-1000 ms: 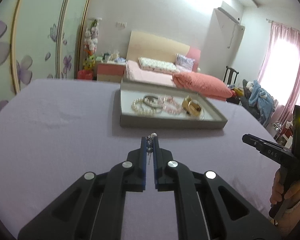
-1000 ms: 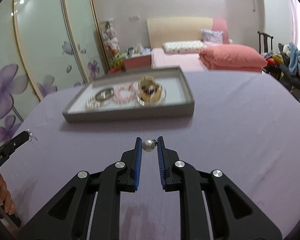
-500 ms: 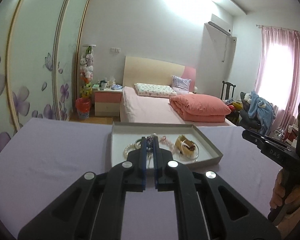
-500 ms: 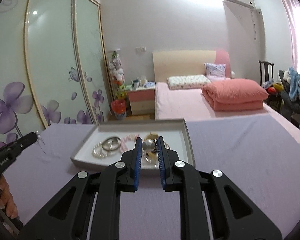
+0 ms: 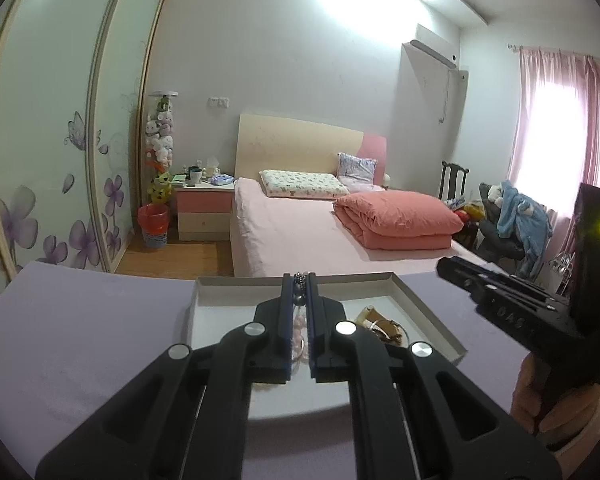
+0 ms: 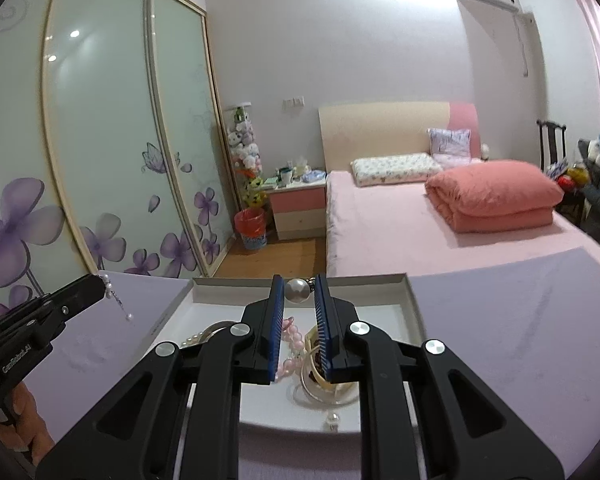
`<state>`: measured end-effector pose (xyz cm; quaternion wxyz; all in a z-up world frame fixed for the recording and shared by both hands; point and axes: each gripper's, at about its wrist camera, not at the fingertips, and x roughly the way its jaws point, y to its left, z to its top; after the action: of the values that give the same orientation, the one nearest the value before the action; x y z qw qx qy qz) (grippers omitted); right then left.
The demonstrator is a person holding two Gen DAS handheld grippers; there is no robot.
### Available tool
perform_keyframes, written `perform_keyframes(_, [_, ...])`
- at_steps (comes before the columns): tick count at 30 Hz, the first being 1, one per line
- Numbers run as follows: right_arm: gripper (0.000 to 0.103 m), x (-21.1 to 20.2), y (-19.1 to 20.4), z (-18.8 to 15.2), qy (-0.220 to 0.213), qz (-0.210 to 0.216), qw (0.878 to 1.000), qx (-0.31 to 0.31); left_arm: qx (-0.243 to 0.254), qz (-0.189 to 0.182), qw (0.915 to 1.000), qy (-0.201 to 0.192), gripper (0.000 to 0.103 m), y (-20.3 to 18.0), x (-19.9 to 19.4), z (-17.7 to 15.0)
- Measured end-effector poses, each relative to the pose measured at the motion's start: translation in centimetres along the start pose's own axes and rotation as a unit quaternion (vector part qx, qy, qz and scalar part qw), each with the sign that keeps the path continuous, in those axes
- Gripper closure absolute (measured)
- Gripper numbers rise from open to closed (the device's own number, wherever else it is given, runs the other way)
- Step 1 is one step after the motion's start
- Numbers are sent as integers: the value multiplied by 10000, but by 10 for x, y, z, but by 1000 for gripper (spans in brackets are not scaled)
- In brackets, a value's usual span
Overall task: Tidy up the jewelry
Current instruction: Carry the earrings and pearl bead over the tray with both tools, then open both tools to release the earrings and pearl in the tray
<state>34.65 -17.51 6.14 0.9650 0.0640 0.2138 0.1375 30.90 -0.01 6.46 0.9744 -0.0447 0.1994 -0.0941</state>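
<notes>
My left gripper (image 5: 299, 280) is shut on a small dangling earring (image 5: 299, 279) and hangs over the white jewelry tray (image 5: 428, 312). In the right wrist view this earring (image 6: 114, 296) dangles from the left gripper's tip at the far left. My right gripper (image 6: 299, 285) is shut on a large pearl earring (image 6: 297, 290) above the same tray (image 6: 414, 304). In the tray lie a pink bead bracelet (image 6: 292, 344), a pearl strand (image 6: 194, 338) and a gold bangle (image 5: 380, 322). A small pearl piece (image 6: 332, 420) lies near the tray's front.
The tray sits on a lavender-covered table (image 6: 520, 340). Behind it stand a pink bed (image 5: 300, 232), a nightstand (image 5: 204, 208) and sliding wardrobe doors (image 6: 100, 140). The right gripper's body (image 5: 520, 312) shows at the right of the left wrist view.
Both grippers rose and moved forward from the table in front of the tray to above it, each keeping hold of its earring.
</notes>
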Motion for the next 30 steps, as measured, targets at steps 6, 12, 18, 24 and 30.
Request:
perform_keyframes(6, [82,25,-15,-9,258,207,9986,401,-36,8,9999,163,96,2,29,-2])
perform_keyframes(12, [71,23,-21,-18,275,154,9983,500,-190,-56,9993,329,96,8,49,-13])
perform_keyframes(18, [63,26,-30,-15,232,96,9977,631,-345,-156,9980,500,96,15,70,-28])
perform_keyframes(24, [63,34,-30,-17,300,52,9978,588,-516,-94,9964,672,79,23,88,-36])
perform_keyframes(30, [59,37,-27,-18,329,25,9980,537,-590,-107,9958,697,68,29,90,-38])
